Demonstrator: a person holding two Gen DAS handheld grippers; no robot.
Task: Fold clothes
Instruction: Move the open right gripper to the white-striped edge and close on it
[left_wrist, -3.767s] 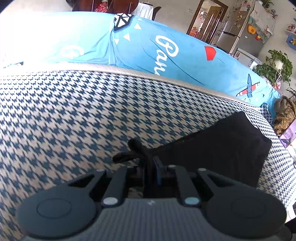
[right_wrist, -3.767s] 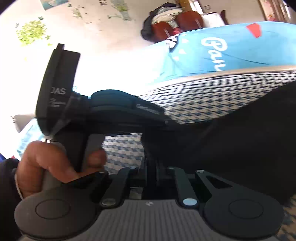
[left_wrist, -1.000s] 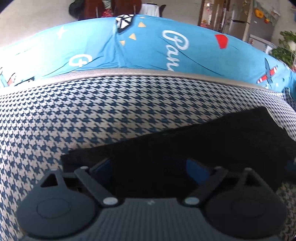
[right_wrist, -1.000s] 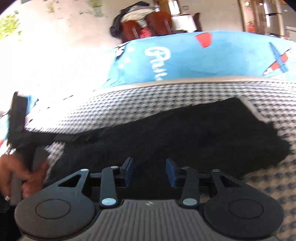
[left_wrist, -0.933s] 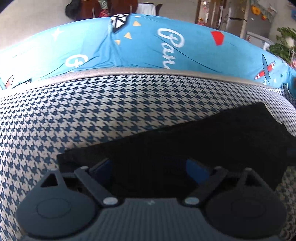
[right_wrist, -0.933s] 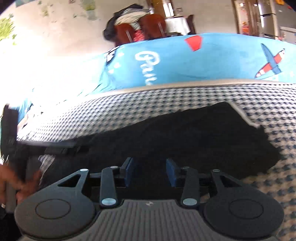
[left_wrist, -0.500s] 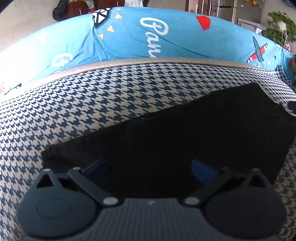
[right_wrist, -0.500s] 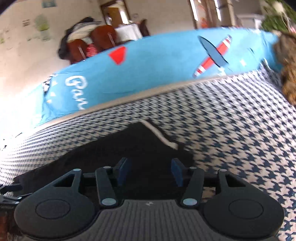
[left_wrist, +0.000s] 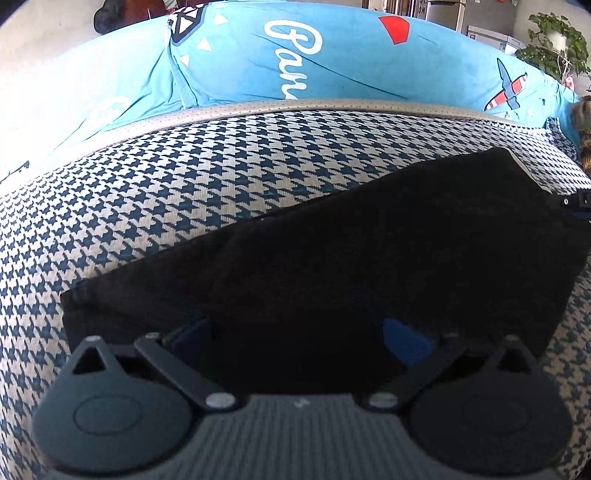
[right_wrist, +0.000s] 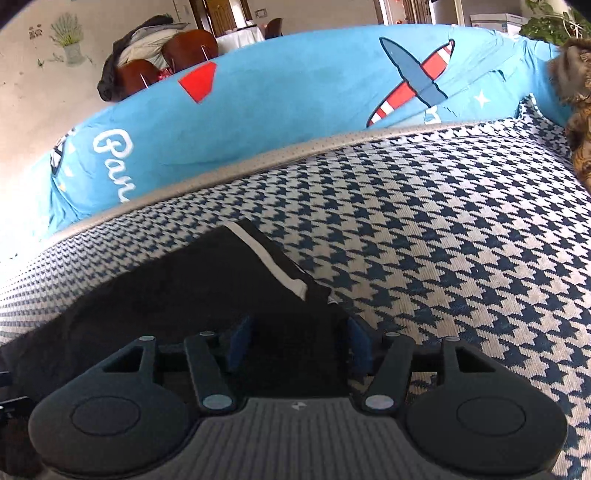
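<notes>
1. Since the earliest frames: bunched black cloth garment (left_wrist: 369, 251) no longer pinched in either claw, now spread flat in a long band on the blue-and-white houndstooth woven cover (left_wrist: 184, 192); right-hand view swung from the garment's middle to its end corner.
2. Left gripper (left_wrist: 295, 332): jaws spread to their widest, blue pads apart over the garment's near edge, nothing clamped.
3. Right gripper (right_wrist: 299, 343): jaws about half apart and just been opening; garment corner lying between the pads, not pressed by them.
4. Garment position: flat on the houndstooth cover, short of the cover's grey piped far edge (left_wrist: 332, 105); end with the white stripe trim (right_wrist: 266, 258) at the right gripper's side.
5. Beyond that piped edge: bright blue printed fabric with white script and an aeroplane motif (right_wrist: 295, 99).
6. Progress, as judged: one fold laid and released; layer count under the dark cloth not discernible. Remaining, probably: a further fold across the band's length and squaring of edges.
7. Containers: none seen; no basket, box or stack of finished items in either view.
</notes>
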